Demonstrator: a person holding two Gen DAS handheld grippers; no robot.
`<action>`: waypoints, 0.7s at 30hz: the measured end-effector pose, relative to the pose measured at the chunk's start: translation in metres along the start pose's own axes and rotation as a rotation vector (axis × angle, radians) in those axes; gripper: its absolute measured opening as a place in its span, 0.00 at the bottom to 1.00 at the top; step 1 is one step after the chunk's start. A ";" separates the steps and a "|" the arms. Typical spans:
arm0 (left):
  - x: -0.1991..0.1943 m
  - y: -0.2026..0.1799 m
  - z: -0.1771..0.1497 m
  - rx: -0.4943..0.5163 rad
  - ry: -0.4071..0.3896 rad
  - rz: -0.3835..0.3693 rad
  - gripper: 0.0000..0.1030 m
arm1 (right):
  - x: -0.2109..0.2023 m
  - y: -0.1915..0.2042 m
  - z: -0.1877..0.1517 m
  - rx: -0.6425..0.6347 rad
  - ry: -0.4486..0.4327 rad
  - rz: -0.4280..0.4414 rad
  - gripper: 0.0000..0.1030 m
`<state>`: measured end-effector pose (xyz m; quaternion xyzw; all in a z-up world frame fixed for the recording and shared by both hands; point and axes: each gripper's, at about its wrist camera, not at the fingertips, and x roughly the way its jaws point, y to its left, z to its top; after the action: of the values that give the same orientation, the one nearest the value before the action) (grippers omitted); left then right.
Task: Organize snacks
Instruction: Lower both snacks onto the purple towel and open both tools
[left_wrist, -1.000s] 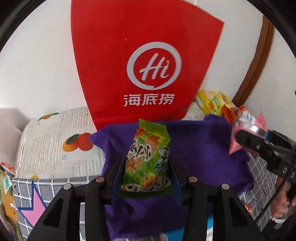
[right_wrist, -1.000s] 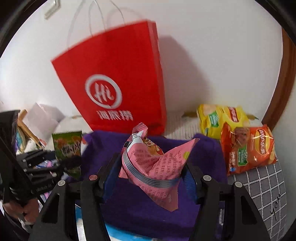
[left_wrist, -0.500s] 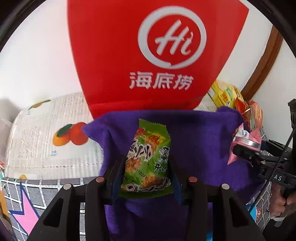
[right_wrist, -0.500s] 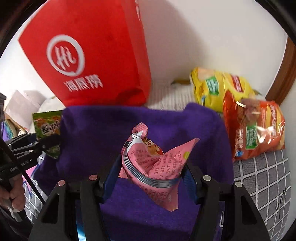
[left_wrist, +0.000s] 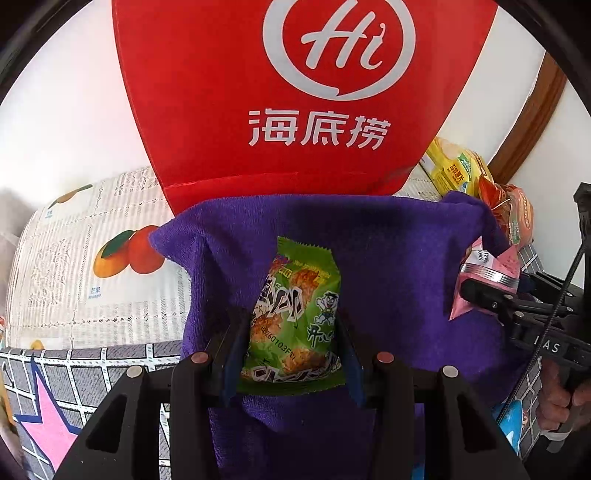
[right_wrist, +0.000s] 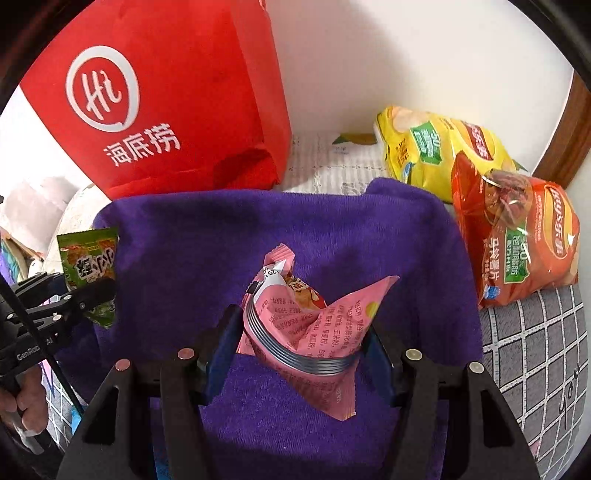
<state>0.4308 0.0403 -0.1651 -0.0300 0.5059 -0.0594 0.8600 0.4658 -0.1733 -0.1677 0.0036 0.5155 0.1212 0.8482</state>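
Note:
My left gripper (left_wrist: 291, 332) is shut on a green snack packet (left_wrist: 295, 314) and holds it over a purple towel (left_wrist: 388, 251). My right gripper (right_wrist: 303, 332) is shut on a crumpled pink snack packet (right_wrist: 314, 325) over the same towel (right_wrist: 258, 229). In the left wrist view the right gripper (left_wrist: 484, 295) with the pink packet (left_wrist: 484, 269) is at the right. In the right wrist view the left gripper (right_wrist: 88, 295) with the green packet (right_wrist: 92, 266) is at the left. A red paper bag (left_wrist: 295, 92) stands just behind the towel, also in the right wrist view (right_wrist: 166, 110).
A yellow chip bag (right_wrist: 436, 147) and an orange-red chip bag (right_wrist: 517, 236) lie at the right against the white wall. A fruit-print cloth (left_wrist: 92, 266) and a grey checked cover (right_wrist: 535, 350) lie under it all. A brown wooden frame (left_wrist: 528, 107) runs up the right.
Both grippers have moved forward and lower toward the towel and the red bag, which now looks larger. Both packets stay held.

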 end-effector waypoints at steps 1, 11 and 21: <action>0.001 0.000 0.000 0.000 0.002 0.001 0.43 | 0.002 0.000 0.000 0.003 0.003 0.001 0.61; 0.007 -0.010 -0.001 0.013 0.017 -0.009 0.43 | 0.009 0.003 -0.001 -0.001 0.010 -0.011 0.66; -0.009 -0.013 0.000 0.043 -0.024 -0.020 0.71 | -0.014 0.007 -0.003 0.004 -0.050 -0.007 0.76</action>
<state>0.4255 0.0287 -0.1554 -0.0172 0.4940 -0.0785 0.8657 0.4552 -0.1696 -0.1563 0.0064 0.4942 0.1173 0.8614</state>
